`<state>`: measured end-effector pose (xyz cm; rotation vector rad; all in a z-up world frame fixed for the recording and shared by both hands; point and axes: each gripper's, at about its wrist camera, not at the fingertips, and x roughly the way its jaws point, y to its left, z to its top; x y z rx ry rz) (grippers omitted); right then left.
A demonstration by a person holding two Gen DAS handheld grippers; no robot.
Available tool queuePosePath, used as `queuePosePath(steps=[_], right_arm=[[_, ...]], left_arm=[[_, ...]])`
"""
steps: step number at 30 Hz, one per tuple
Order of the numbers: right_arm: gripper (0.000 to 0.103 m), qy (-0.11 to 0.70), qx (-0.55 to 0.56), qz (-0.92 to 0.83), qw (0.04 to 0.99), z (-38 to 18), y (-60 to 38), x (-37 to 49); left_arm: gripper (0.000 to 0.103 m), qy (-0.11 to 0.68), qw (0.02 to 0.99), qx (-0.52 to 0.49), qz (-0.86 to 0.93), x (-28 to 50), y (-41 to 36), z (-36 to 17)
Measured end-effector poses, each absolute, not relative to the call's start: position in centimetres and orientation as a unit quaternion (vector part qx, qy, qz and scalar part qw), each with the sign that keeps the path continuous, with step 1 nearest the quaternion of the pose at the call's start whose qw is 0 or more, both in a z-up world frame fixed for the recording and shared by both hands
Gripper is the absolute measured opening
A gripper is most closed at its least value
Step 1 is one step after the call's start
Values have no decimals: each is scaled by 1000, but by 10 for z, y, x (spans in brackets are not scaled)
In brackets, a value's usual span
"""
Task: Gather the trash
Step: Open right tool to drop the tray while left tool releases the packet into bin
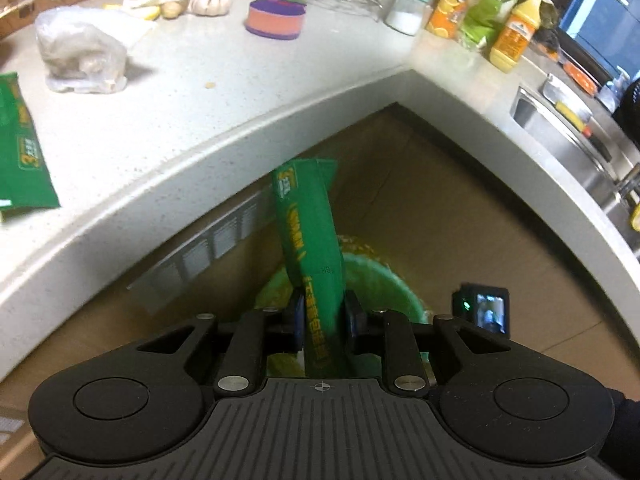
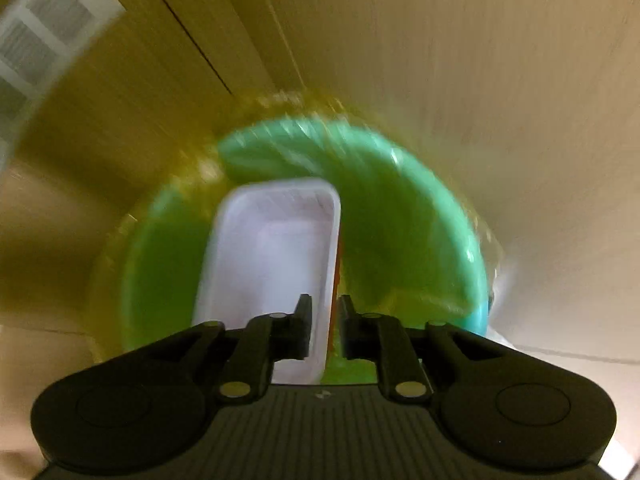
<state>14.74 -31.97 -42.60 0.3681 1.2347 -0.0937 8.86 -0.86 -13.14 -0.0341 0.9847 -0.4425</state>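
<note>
Where the left gripper closes, its two black fingers clamp a flat green printed snack wrapper that stands nearly upright and leans slightly away, its top edge reaching up towards the underside of the counter edge. Directly below that wrapper sits a round green plastic bin lined with a yellowish bag, placed on the floor in the corner formed by brown cabinet doors. The right gripper grips the side wall of a white rectangular plastic tray, one finger inside the tray and the other outside, jaws narrow; the tray hangs over the open mouth of the same bin, though blur prevents judging whether it touches the rim. On the curved pale speckled countertop above lie a second green wrapper at the left edge, a crumpled clear plastic bag, a round purple and pink sponge, a garlic bulb and two orange juice bottles. A steel sink is set into the counter at right.
</note>
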Motion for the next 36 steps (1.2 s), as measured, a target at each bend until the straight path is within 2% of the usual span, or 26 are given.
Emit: queuePosePath(steps=[2,9,14,16,17,18,21,28,36], right_arm=[[15,577,161,-38,800,-426,-322,134],[31,599,115,-18,792,-415,-306,69],[32,585,143,-25,798,-401,-303,32],[39,557,151,-38,816,-382,-308,26],[47,542,145,-50,826,-372,-310,25],[52,529,139,-62,835,-363,-312,24],[52,501,133,-89,851,-342,-322,25],[52,475,146,-125,859,-317,-344,19],[52,464,132,-131,866,-297,-346,23]], left_arm=[[23,470,855,-16,-219,89,-9,-136],[23,507,812,-5,-289,103,-45,-168],[23,521,801,-10,-294,127,-76,-205],[23,505,812,-4,-292,137,-91,-217],[23,498,817,-2,-292,140,-98,-223],[23,489,823,3,-289,144,-106,-230],[24,478,829,16,-289,155,-126,-258],[29,507,817,40,-271,184,-152,-323],[29,502,815,6,-289,181,-122,-278]])
